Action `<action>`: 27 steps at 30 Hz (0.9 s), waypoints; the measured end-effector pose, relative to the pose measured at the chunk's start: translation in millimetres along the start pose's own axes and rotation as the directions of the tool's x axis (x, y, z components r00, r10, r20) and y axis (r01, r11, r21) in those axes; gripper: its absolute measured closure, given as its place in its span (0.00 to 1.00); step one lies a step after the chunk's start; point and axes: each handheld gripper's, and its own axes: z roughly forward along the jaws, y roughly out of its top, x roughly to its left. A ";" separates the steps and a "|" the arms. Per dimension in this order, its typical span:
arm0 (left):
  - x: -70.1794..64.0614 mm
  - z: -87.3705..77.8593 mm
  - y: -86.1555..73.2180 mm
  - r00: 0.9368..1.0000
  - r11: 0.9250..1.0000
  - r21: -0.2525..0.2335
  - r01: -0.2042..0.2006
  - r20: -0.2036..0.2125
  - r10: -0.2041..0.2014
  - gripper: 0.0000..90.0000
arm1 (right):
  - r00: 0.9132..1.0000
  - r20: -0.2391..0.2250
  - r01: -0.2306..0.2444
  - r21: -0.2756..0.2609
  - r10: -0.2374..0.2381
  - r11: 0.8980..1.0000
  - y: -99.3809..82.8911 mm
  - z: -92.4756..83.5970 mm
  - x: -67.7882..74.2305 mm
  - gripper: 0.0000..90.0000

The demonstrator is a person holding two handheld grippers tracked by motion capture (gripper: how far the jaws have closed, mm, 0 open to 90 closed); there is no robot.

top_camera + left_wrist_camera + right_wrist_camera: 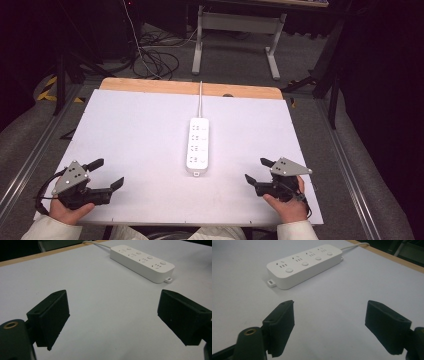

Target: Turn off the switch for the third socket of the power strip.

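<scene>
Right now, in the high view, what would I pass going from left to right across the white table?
Left gripper, fingers open → white power strip at the middle, its cord running to the far edge → right gripper, fingers open. All sit on the white table.

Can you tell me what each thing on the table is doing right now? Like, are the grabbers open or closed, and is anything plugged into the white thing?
power strip: lying flat mid-table, all four sockets empty, nothing touching it.
power strip cord: attached, running off the table's far edge.
left gripper: open, holding nothing, low near the table's front edge.
right gripper: open, holding nothing, low near the table's front edge.
table: white top, wooden strip along the far edge.
</scene>
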 end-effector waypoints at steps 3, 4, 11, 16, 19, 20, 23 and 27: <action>-0.3 0.1 0.1 1.000 1.000 0.006 -0.012 -0.003 0.012 0.12 | 1.000 -0.007 0.007 0.008 -0.007 1.000 9.4 3.8 -0.1 0.27; -0.4 0.4 -0.1 1.000 1.000 0.004 -0.004 -0.001 0.004 0.12 | 1.000 -0.013 0.005 0.009 -0.005 1.000 12.5 5.2 -0.4 0.27; -0.2 0.6 -0.1 1.000 1.000 0.008 -0.005 -0.001 0.005 0.12 | 0.999 -0.031 -0.007 0.014 0.007 1.000 34.2 14.1 -3.4 0.29; -0.3 0.9 -0.3 1.000 1.000 0.009 0.001 -0.001 -0.001 0.12 | 0.999 -0.045 0.019 0.026 -0.018 0.999 49.9 23.7 -1.7 0.29; -0.3 1.0 -0.4 1.000 1.000 0.010 0.001 -0.002 -0.001 0.12 | 0.998 -0.065 0.027 0.026 -0.025 0.999 59.1 29.6 -0.2 0.29; -0.2 1.0 -0.4 1.000 1.000 0.010 0.002 -0.003 -0.002 0.12 | 0.997 -0.069 0.029 0.029 -0.027 0.999 62.1 31.5 0.6 0.29; 0.1 0.9 -0.4 1.000 1.000 0.012 0.002 -0.002 -0.002 0.12 | 0.997 -0.075 0.037 0.030 -0.035 0.999 67.3 35.2 1.6 0.29; 0.3 0.9 -0.5 1.000 1.000 0.012 0.003 -0.001 -0.003 0.12 | 0.995 -0.085 0.048 0.030 -0.045 0.998 76.9 43.1 2.4 0.29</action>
